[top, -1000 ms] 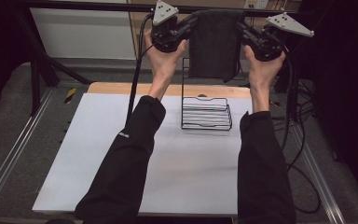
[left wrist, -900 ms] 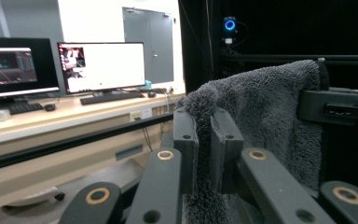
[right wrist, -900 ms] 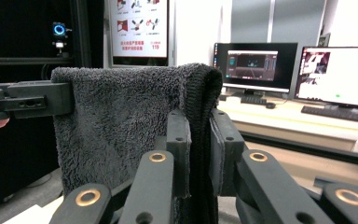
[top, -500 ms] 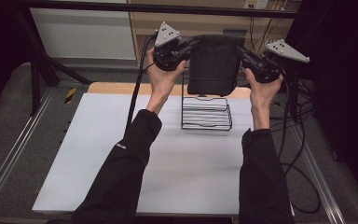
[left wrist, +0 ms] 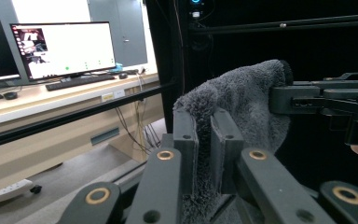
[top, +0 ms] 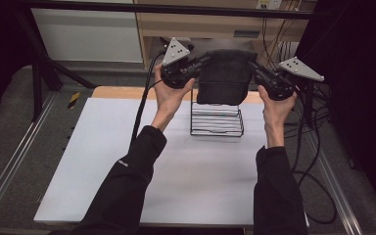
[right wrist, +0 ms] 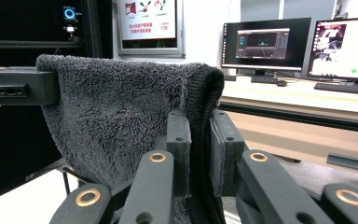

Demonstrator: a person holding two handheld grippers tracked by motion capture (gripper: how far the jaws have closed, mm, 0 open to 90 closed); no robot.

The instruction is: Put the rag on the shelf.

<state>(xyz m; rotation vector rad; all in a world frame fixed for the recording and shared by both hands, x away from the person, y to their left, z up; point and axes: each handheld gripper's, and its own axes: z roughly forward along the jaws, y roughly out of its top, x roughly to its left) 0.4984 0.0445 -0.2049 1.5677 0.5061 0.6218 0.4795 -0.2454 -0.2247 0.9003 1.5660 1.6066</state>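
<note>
While both grippers pinch it, a dark grey fleecy towel hangs spread between them in the air, above the back of the table. Left gripper is clamped on the towel's upper left corner, right gripper on the upper right corner; top edge runs roughly level between the two, slightly slack. Towel's lower edge hangs just over a black wire rack in the high view, whether touching the rack's top I can't tell. Rack stands on the white table top, toward the back, about midway between the forearms. Person's left hand and right hand grip the tools from below, black sleeves coming in from the bottom edge. Grey three-cornered plate on each gripper, cables trailing off both.

Left gripper view: jaws closed on a fold of the towel, fleece bunched between the pads and rising above them; right gripper seen farther off, holding the far corner. Monitor and keyboard on a desk behind.

Right gripper view: jaws clamped on the towel's hemmed edge, cloth stretching away to the left gripper at the other corner. Two monitors on a desk at the back, wall screen above. Bit of the rack's wire shows under the cloth, white table below it.
</note>
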